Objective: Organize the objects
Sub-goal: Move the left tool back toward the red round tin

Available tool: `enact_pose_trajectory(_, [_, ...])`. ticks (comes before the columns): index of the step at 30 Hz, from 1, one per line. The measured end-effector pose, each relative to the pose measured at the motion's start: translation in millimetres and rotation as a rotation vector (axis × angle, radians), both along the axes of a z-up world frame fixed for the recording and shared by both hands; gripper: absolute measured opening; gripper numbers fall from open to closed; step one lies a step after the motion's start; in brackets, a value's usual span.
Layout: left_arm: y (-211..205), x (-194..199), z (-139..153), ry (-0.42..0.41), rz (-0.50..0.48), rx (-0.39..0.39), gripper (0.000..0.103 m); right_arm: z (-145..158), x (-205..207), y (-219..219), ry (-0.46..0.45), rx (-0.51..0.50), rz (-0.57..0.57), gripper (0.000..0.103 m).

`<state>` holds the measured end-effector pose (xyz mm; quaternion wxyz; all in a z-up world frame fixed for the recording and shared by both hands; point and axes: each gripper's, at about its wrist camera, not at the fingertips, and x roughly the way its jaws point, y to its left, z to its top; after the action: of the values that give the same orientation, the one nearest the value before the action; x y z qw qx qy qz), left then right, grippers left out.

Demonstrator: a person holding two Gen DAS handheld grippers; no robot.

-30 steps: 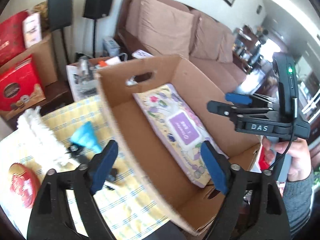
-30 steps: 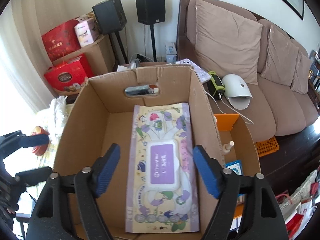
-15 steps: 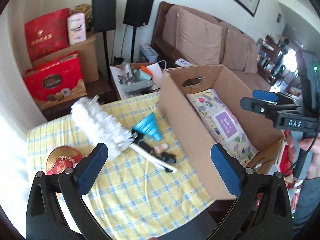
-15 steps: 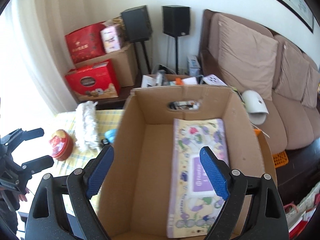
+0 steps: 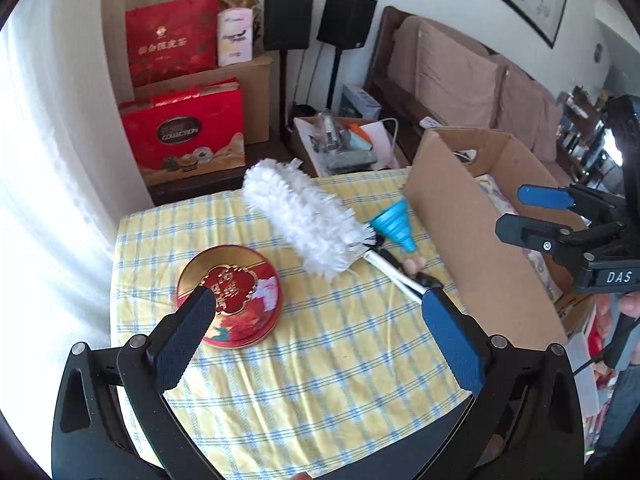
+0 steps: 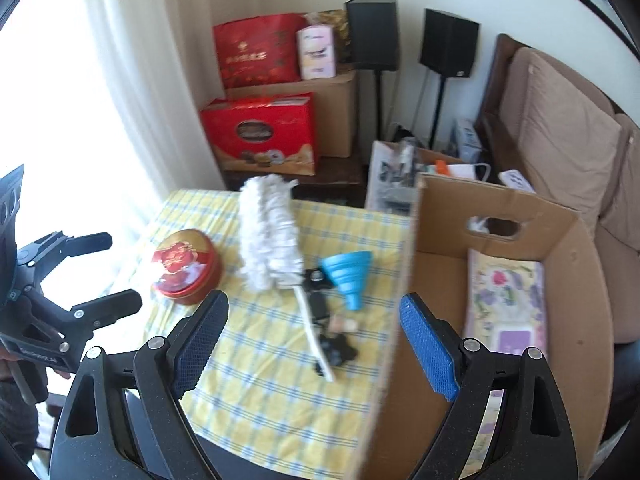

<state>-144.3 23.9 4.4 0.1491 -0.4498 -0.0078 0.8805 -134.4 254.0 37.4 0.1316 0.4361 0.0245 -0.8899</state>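
We are holding left gripper (image 5: 316,320) and right gripper (image 6: 310,334) above bench (image 5: 320,380), fingers wide apart, gripping nothing. Wipes pack (image 6: 506,304) lying in cardboard box (image 6: 580,280). "COLLECTION" reading on red gift box (image 5: 184,132); "DAS" on right gripper.

On the tablecloth (image 5: 320,360), the round tin (image 5: 230,302) lies at the left, the duster (image 5: 304,222) slants across the middle, and the funnel (image 5: 394,224) rests just right of the duster's handle end. The cardboard box (image 5: 460,216) stands at the table's right edge with a wipes pack (image 6: 508,300) lying flat inside it. Behind the table stand gift boxes (image 5: 184,132) and two speakers (image 5: 288,16), with the sofa (image 5: 460,76) behind the box.
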Motion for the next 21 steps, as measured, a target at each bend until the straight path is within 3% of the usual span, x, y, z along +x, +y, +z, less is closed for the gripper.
enact_pose_trajectory(10, [-40.9, -3.7, -7.4, -0.009, 0.116, -0.021, 0.103, -23.5, -13.5, -42.8, -0.031, -0.005, 0.033, 0.089])
enact_pose_trajectory(21, [-63.6, -12.3, -26.7, -0.016, 0.184, 0.0, 0.103, -50.1, -31.7, -51.9, -0.059, -0.065, 0.005, 0.089])
